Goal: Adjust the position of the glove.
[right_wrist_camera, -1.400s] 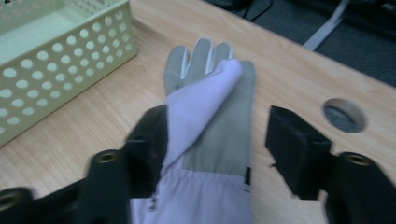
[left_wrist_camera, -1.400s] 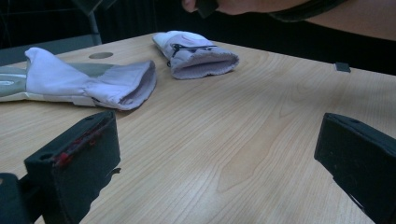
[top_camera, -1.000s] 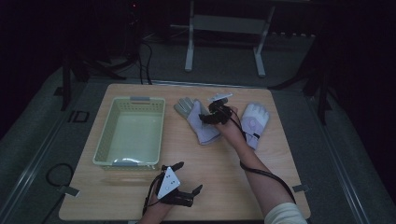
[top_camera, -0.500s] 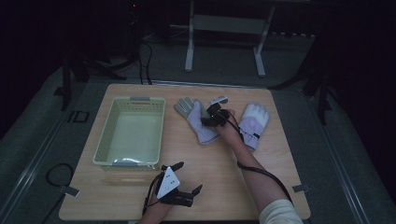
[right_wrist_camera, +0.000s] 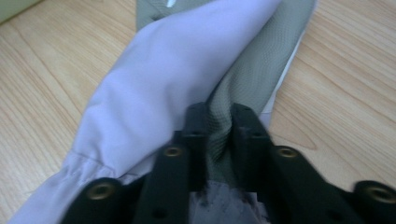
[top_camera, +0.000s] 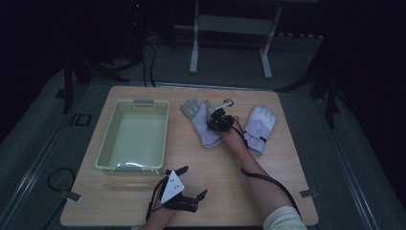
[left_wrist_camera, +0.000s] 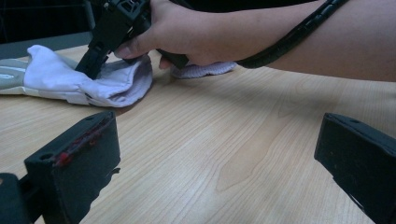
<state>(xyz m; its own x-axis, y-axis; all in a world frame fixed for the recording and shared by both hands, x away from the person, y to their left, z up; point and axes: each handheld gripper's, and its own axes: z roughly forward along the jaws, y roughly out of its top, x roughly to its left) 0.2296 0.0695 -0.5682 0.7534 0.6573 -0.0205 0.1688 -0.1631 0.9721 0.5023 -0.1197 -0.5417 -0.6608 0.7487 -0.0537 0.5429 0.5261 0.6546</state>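
The right gripper (right_wrist_camera: 218, 109) has just pinched its jaws onto a fold of the pale lilac-and-grey fabric glove (top_camera: 203, 125) lying mid-table beside the cream slatted plastic basket (top_camera: 134, 135), likely to carry it there, while the left gripper (top_camera: 181, 181) waits wide open near the table's front edge.

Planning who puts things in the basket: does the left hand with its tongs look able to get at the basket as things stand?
Probably yes. The left tongs are open and hold nothing, and the basket lies just beyond them on bare table. The right tongs are away, shut on a glove.
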